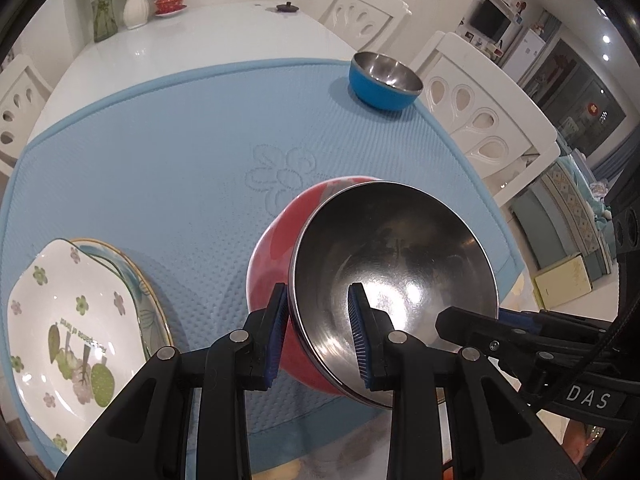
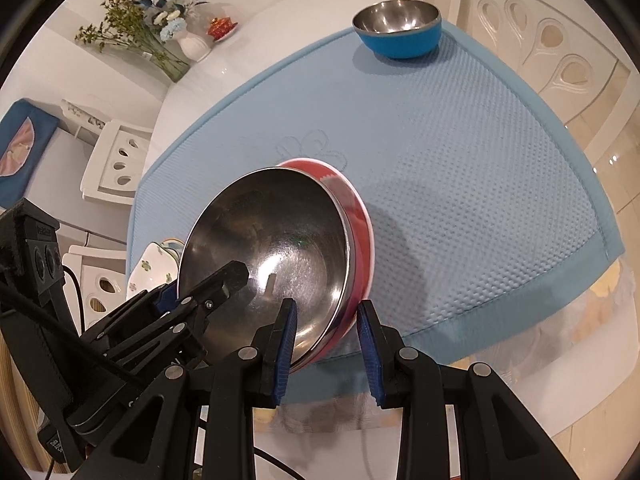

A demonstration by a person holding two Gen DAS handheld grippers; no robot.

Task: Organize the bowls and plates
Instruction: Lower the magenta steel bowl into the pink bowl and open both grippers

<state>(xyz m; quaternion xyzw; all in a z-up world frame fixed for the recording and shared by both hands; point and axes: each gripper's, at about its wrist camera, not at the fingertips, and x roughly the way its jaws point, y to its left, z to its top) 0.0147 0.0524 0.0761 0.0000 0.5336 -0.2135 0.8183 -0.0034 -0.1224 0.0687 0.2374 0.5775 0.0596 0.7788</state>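
The red bowl (image 1: 276, 248), steel inside, is held tilted above the near edge of the blue mat (image 1: 168, 160) on the counter. Its rim is pinched on opposite sides by the left gripper (image 1: 318, 336) and right gripper (image 2: 326, 350). It is judged light, stiff and slippery, so the rim should be gripped firmly.

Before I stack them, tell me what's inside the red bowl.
The red bowl shows only its bare steel lining. The left gripper and right gripper clamp its rim, each covering a patch of the inside.
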